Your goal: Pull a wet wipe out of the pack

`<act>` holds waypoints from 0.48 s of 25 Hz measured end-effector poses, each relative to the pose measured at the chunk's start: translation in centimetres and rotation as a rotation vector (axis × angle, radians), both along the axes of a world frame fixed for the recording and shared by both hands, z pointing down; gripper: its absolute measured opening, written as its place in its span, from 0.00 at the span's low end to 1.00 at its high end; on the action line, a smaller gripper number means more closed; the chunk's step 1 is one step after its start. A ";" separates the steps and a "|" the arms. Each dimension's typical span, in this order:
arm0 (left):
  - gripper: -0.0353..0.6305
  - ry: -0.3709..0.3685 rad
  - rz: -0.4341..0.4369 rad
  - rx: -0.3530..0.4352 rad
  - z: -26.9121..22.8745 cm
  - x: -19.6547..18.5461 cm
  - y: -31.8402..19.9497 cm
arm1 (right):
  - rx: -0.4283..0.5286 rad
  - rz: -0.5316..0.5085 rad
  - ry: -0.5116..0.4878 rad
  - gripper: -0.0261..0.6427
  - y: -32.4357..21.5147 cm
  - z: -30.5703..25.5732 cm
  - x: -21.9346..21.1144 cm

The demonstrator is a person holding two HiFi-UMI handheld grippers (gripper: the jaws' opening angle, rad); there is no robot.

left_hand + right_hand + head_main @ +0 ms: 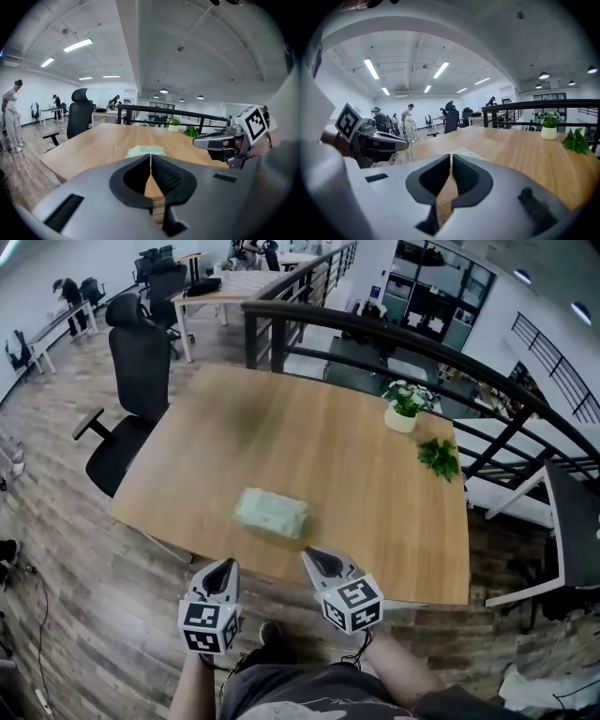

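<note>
A pale green wet-wipe pack [271,513] lies flat on the wooden table [309,446], near its front edge. Both grippers hang in front of that edge, short of the pack. My left gripper [224,565] is shut with nothing in it. My right gripper [310,555] is shut and empty too. In the left gripper view the pack [146,151] shows just beyond the closed jaws [150,157], with the right gripper [220,139] off to the right. In the right gripper view a corner of the pack [471,153] peeks over the closed jaws [451,157].
A small potted plant [405,406] and a loose green sprig [439,457] sit at the table's far right. A black office chair [131,399] stands at the table's left. A dark railing [394,338] runs behind the table. People stand far off at the left.
</note>
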State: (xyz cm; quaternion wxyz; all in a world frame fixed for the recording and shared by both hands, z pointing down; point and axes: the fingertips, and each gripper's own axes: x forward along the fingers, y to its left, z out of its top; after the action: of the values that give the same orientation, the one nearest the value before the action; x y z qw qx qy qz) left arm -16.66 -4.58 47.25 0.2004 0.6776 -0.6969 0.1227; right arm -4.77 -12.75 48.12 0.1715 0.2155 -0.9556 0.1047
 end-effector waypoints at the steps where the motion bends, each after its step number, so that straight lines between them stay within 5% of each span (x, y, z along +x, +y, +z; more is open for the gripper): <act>1: 0.08 0.003 0.019 -0.005 0.3 -0.5 -0.6 | -0.003 0.012 0.006 0.08 -0.4 0.1 -0.5; 12: 0.08 0.005 0.163 -0.091 3.2 -2.8 -6.1 | -0.046 0.049 0.091 0.08 -2.8 2.2 -2.9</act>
State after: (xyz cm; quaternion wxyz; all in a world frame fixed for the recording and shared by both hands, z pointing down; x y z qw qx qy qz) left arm -19.43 -10.66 50.44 0.2221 0.7226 -0.6326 0.1682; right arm -7.69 -15.60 50.28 0.2169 0.2392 -0.9387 0.1210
